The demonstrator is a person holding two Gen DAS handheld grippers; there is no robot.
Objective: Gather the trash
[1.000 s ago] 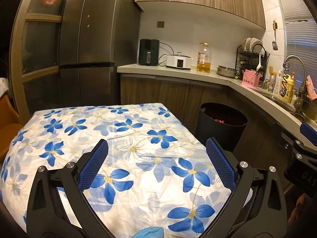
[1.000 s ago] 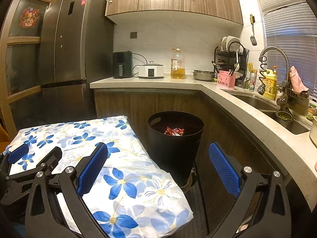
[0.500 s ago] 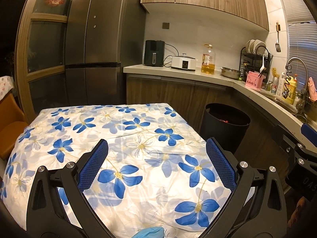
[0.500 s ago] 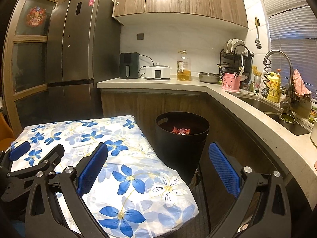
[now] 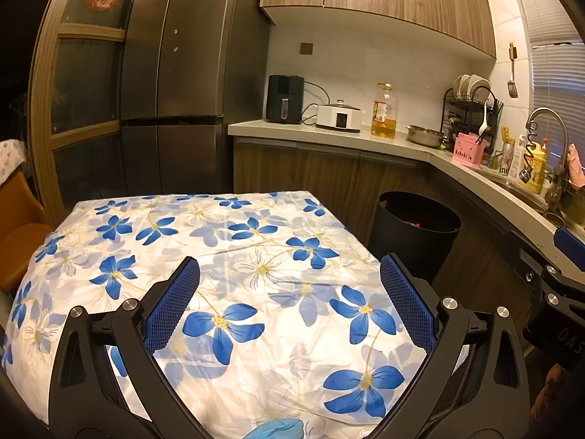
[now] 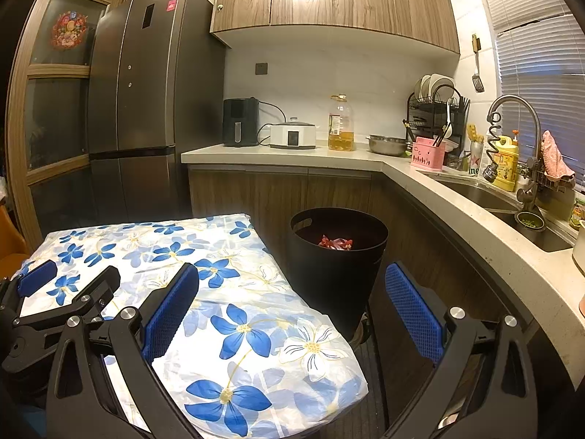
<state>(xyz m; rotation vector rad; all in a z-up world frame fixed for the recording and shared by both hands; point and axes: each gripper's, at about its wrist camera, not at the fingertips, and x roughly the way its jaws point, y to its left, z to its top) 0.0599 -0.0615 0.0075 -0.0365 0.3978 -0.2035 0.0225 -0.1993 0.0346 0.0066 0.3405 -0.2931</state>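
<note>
Bin [image 6: 338, 256]: red trash [image 6: 335, 243] already inside.
Desk [image 5: 219, 256]: no trash visible on cloth.
Left gripper [image 5: 289, 305]: jaws released, empty.
Right gripper [image 6: 292, 311]: jaws released, empty.
Progress: seemingly near done.

Bare flowered cloth across the whole desk [image 5: 204, 241], nothing standing on it, so free passage for the left claw [image 5: 289, 303] over the top in every direction. Right of the desk, a black bin [image 6: 338, 278] close against the desk edge, mouth open upward with red scraps [image 6: 334, 243] low inside, reachable from above by the wide-open right claw [image 6: 292, 309]. Beyond the bin, hemmed in by cabinet fronts [image 6: 278, 194] and the curving counter [image 6: 471, 226], leaving only a narrow floor gap.
</note>
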